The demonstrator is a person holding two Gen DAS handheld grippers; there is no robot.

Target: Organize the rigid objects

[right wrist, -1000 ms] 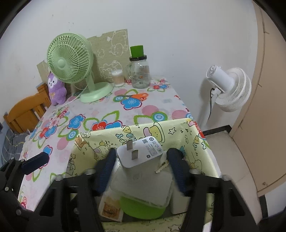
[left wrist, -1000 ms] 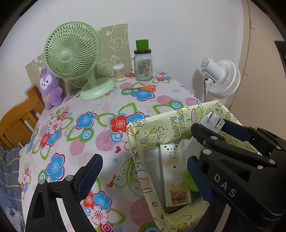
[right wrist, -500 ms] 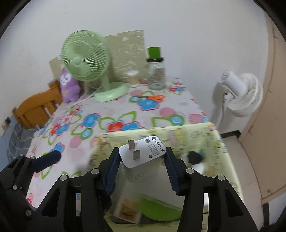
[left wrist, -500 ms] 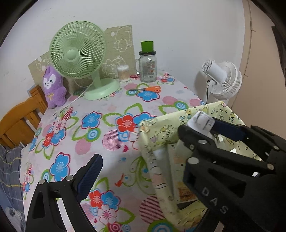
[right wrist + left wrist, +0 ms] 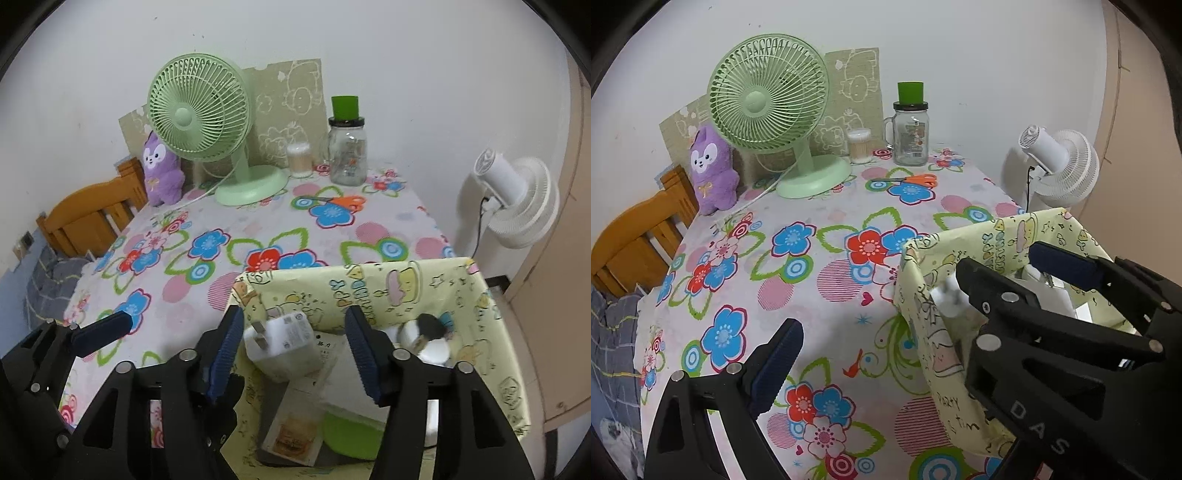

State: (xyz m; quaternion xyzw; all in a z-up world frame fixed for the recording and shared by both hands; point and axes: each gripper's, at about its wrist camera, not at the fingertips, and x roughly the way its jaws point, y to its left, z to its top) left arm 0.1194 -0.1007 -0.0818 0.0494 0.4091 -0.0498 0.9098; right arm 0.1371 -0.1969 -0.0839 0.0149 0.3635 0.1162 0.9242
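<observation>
Lettering on the black frame of the left gripper [image 5: 923, 314] reads "DAS" in the left wrist view. The yellow cartoon-printed box [image 5: 369, 291] carries "HAPPY" in coloured capitals on its inner far wall; its outer side shows handwritten-style words, partly legible as "PARTY". The white plug adapter [image 5: 286, 341] bears a printed specification block and a round mark, too small to read. A flat packet [image 5: 295, 424] lying below it in the box has printed characters that cannot be made out.

The right gripper [image 5: 295, 350] hangs over the box; its jaws have just been opening. The adapter sits between the blue pads, prongs toward the left pad, clear of the right pad; it is blurred, and contact with the left pad cannot be confirmed. The left gripper stands wide with nothing between its fingers, one finger over the flowered tablecloth [image 5: 798, 280], the other over the box rim.

Also in the box: a green bowl [image 5: 351, 432] and a white object with a dark cap [image 5: 428, 332].

At the far end of the table stand a green desk fan [image 5: 207, 129], a purple plush toy [image 5: 162, 170], a cotton-swab tub [image 5: 300, 159] and a glass jar with a green cap [image 5: 347, 147]. Orange-handled scissors [image 5: 340, 201] lie before the jar. A white fan [image 5: 517, 199] stands beyond the table edge; a wooden chair [image 5: 88, 218] is at the left.
</observation>
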